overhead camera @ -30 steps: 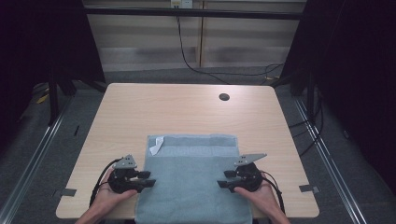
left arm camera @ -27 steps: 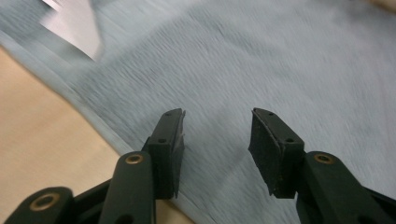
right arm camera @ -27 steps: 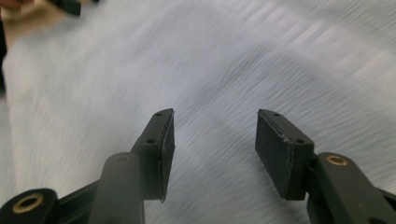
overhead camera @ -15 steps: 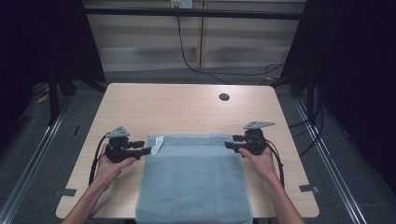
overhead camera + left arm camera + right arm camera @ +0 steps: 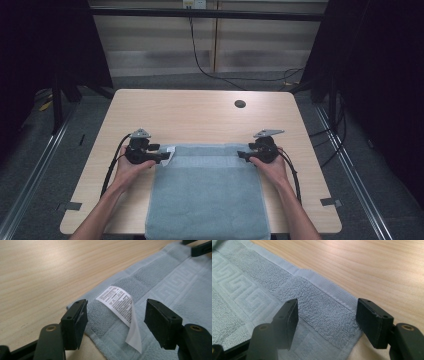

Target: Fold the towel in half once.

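Both grippers moved up the desk (image 5: 200, 112), carrying the towel's (image 5: 207, 195) far edge.
Left gripper (image 5: 162, 156) and right gripper (image 5: 241, 155) jaws just opened, apart over its corners; near edge cut off.

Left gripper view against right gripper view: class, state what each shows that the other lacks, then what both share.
Left gripper view alone: a white care label on the towel, and the other gripper's jaw tips at the top right. Right gripper view alone: the towel's plain hemmed corner, without a label. Shared: pale blue towel with a key pattern, wooden table, two black jaws standing open over the cloth.
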A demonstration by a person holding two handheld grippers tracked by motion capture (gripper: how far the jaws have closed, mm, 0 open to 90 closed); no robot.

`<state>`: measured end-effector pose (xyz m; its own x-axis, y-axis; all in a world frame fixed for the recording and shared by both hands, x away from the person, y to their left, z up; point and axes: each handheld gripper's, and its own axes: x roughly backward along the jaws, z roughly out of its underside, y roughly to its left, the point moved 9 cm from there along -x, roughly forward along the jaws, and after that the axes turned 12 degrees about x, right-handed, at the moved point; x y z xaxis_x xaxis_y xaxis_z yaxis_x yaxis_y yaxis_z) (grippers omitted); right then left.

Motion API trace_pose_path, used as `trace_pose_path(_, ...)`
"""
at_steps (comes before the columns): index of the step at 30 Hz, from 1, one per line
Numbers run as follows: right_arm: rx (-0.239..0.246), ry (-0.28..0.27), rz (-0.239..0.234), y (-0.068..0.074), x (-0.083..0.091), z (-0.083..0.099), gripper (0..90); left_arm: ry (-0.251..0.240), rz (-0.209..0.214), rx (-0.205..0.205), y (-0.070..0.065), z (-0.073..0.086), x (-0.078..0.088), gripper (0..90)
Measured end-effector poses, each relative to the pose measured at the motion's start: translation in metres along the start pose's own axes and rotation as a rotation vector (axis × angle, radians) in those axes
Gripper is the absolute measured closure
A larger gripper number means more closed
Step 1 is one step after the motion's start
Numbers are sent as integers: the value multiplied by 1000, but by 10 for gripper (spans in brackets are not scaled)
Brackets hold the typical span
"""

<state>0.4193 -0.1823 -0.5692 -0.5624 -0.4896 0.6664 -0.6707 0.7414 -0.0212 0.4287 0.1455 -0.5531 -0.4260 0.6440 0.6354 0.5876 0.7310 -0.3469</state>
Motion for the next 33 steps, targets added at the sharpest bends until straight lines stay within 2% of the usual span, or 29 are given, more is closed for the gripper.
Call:
trace_pose_path(3,20,4,11,2,0,1,350,7,-22,-6,4,2,-4,314)
trace_pose_path(4,42,22,37,6,0,2,361,22,-26,1,6,5,-8,306)
trace_pose_path(5,68,20,45,6,-1,2,386,20,-31,-4,6,6,-9,299)
trace_pose_path(6,73,27,50,7,0,2,432,15,-35,-10,4,6,-10,293)
trace_pose_path(7,72,21,43,9,1,2,484,19,-43,-27,4,6,-10,292)
trace_pose_path(8,77,17,38,11,1,2,521,11,-43,-22,3,6,-12,289)
trace_pose_path(10,73,16,34,12,2,3,550,5,-49,-33,3,5,-13,286)
trace_pose_path(11,71,11,21,14,3,3,636,2,-45,-40,2,5,-14,279)
trace_pose_path(12,73,9,17,14,3,3,664,-1,-56,-46,2,6,-14,278)
trace_pose_path(13,72,9,13,15,3,3,685,-3,-70,-67,1,7,-15,278)
trace_pose_path(14,72,9,13,15,3,3,685,-3,-70,-67,1,7,-15,278)
trace_pose_path(15,71,5,7,16,3,2,714,2,-88,-99,0,8,-15,278)
trace_pose_path(16,68,-3,-11,19,3,2,774,-4,-105,-118,-1,9,-15,301)
trace_pose_path(17,68,-4,-12,19,3,2,783,2,-114,-145,-4,11,-16,333)
trace_pose_path(20,62,-6,-17,20,3,2,801,-1,-104,-164,-9,11,-16,467)
trace_pose_path(21,55,-10,-22,20,3,2,811,5,-88,-174,-12,12,-15,505)
trace_pose_path(23,49,-10,-21,20,4,3,814,3,-79,-170,-14,13,-15,540)
trace_pose_path(24,45,-12,-28,21,4,3,817,8,-73,-171,-15,13,-15,590)
trace_pose_path(25,33,-14,-39,21,4,3,823,12,-41,-149,-17,14,-14,712)
trace_pose_path(26,24,-15,-49,22,4,3,828,12,-19,-127,-17,14,-14,758)
trace_pose_path(27,24,-15,-49,22,4,3,828,12,-19,-127,-17,14,-14,789)
trace_pose_path(28,9,-19,-66,22,5,3,838,17,13,-90,-18,14,-13,808)
trace_pose_path(31,-5,-29,-78,22,6,1,841,18,38,-67,-18,13,-11,823)
trace_pose_path(32,-11,-35,-79,22,8,0,842,3,59,-48,-18,10,-8,823)
trace_pose_path(33,-22,-73,-90,21,14,-8,843,-26,85,-18,-19,3,-1,825)
